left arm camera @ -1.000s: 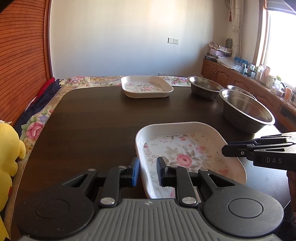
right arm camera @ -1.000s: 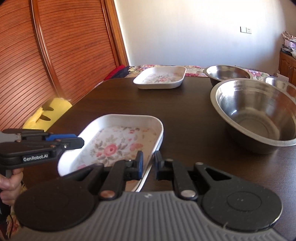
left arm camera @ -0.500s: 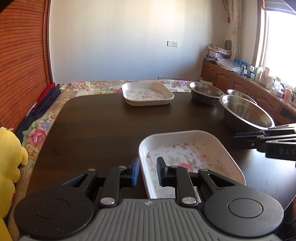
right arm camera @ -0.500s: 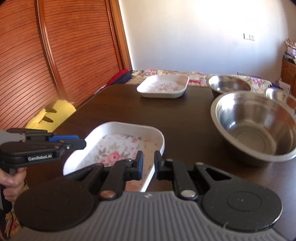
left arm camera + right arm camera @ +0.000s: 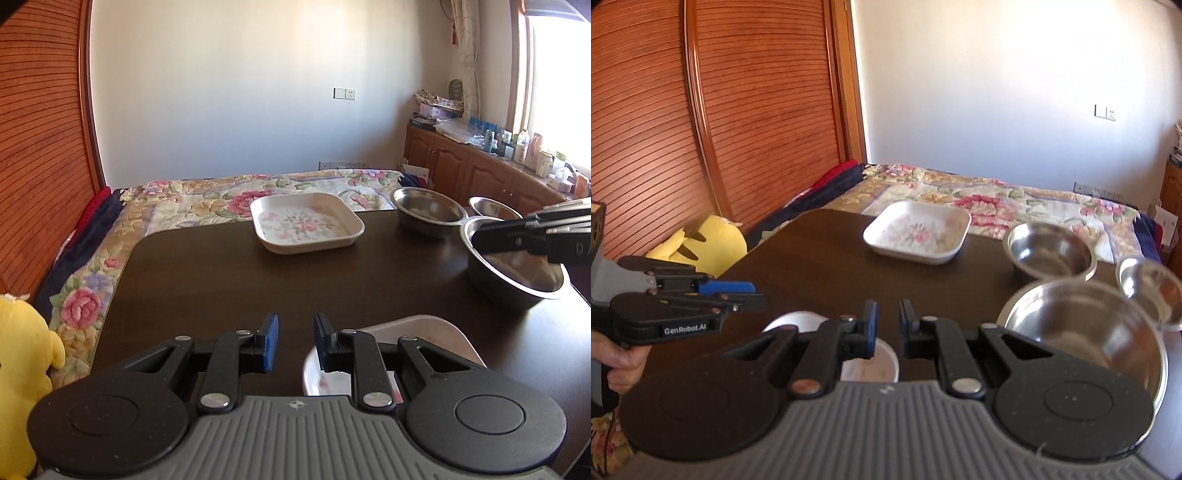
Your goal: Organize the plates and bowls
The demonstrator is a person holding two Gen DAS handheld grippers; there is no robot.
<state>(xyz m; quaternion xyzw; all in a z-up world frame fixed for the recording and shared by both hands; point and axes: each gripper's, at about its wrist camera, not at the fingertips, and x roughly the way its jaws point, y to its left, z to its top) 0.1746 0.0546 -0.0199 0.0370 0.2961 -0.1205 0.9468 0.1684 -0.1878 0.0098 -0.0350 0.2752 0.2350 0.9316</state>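
Note:
A white floral plate point(image 5: 424, 325) lies on the dark table point(image 5: 221, 288) just under my left gripper point(image 5: 294, 343). Its jaws are opening, with nothing between them. The plate's rim point(image 5: 798, 319) also peeks out below my right gripper point(image 5: 888, 328), which is shut and empty. A second floral plate point(image 5: 306, 225) sits at the far edge. Three steel bowls stand on the right: a large one point(image 5: 1082, 325), a medium one point(image 5: 1049, 251) and a small one point(image 5: 1152, 291). Each gripper shows in the other's view: the right gripper point(image 5: 476, 236) hangs over the large bowl point(image 5: 517, 273).
A yellow plush toy point(image 5: 22, 369) sits off the table's left side. A floral bedspread point(image 5: 207, 199) lies beyond the far edge. A wooden cabinet point(image 5: 498, 166) with bottles runs along the right wall. A hand point(image 5: 620, 365) holds the left gripper point(image 5: 753, 295).
Both grippers have risen and drawn back from the near plate, which stays on the table and now sits low in both views. The left jaws stand slightly wider.

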